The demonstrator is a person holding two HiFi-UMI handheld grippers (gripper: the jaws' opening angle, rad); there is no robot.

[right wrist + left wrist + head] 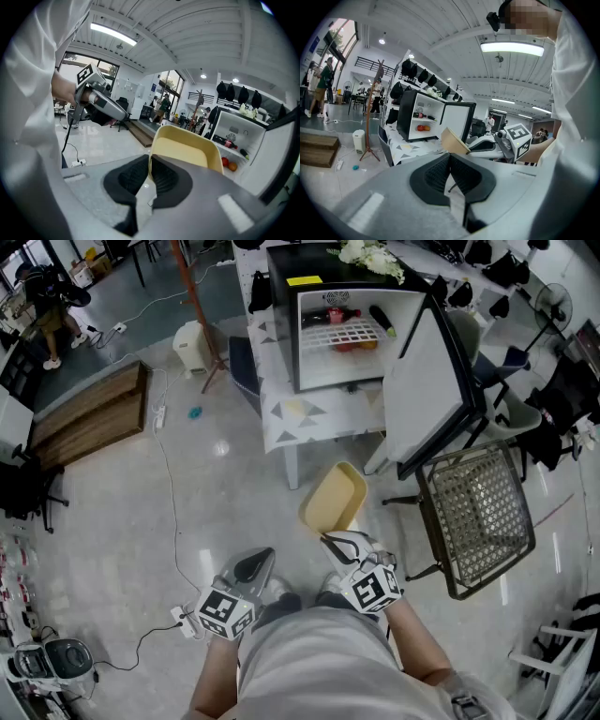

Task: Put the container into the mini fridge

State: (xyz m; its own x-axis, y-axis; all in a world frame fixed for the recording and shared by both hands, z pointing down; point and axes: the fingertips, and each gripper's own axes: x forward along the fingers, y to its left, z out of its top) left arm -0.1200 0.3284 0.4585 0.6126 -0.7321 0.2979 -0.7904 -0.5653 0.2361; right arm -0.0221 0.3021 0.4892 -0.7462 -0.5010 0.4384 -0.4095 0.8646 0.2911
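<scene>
head view: left tongs [255, 565] are low in front of the person, over the floor [122, 521]. right tongs [330, 542] are just beside them, clamped on the near rim of the yellow container [333, 498]. we see the container held in the air, off the floor, short of the counter's [309, 416] near edge, with its hollow side facing up toward the camera. the mini fridge [281, 334] stands on the counter with its door [427, 390] swung wide open to the right. inside are a white rack [342, 334], dark bottles and red and orange fruit [352, 345]. white flowers [370, 257] lie on the fridge top. a wire mesh chair [478, 517] is right of the counter's near edge, and a wooden platform [84, 418] and a white bin [194, 345] are off to the left.

left gripper view: we read the left tongs [450, 161] as closed, pads together with nothing between them. beyond them is the tan edge of the container [453, 140] with the right tongs behind it. the open mini fridge [408, 119] is further off, fruit [423, 127] on its shelf.

right gripper view: we see the two pads of the right tongs [149, 171] pinching the container's [187, 150] near wall, and the rest of it sticks out ahead of them. the mini fridge [234, 133] is past the container on the right, well apart from it, with fruit [227, 163] visible inside. the left tongs show at upper left.
</scene>
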